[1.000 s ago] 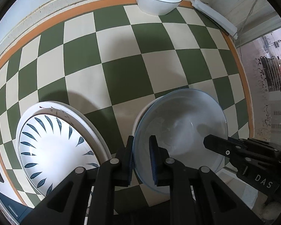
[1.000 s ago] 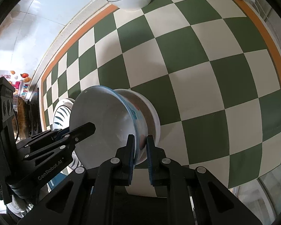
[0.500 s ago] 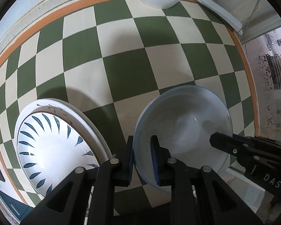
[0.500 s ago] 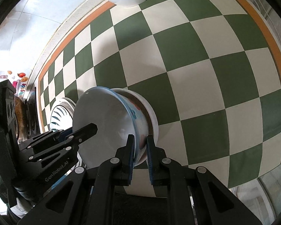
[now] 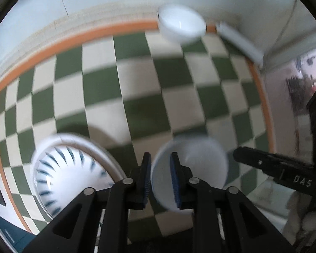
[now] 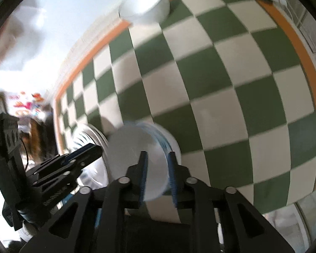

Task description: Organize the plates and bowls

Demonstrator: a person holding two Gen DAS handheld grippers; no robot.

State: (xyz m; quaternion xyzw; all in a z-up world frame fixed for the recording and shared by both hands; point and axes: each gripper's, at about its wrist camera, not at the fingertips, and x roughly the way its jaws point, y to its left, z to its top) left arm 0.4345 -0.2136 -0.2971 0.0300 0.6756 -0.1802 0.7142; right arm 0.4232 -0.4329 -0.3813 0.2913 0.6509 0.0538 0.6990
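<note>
Both views are blurring with motion. The left gripper [image 5: 159, 178] is straddling the near-left rim of a pale white bowl with a thin blue rim [image 5: 191, 168], which is sitting on the green-and-cream checkered tablecloth [image 5: 141, 97]; its jaws are opening and its blue pads are standing clear of the rim, so the grip is released. The right gripper [image 6: 157, 178] is straddling the opposite rim, jaws likewise opening, no longer clenching. Just left of the bowl is lying a white plate with dark leaf marks [image 5: 69, 175] (apparently atop another plate). A plain white bowl [image 5: 182, 26] is sitting well apart at the cloth's far orange border.
</note>
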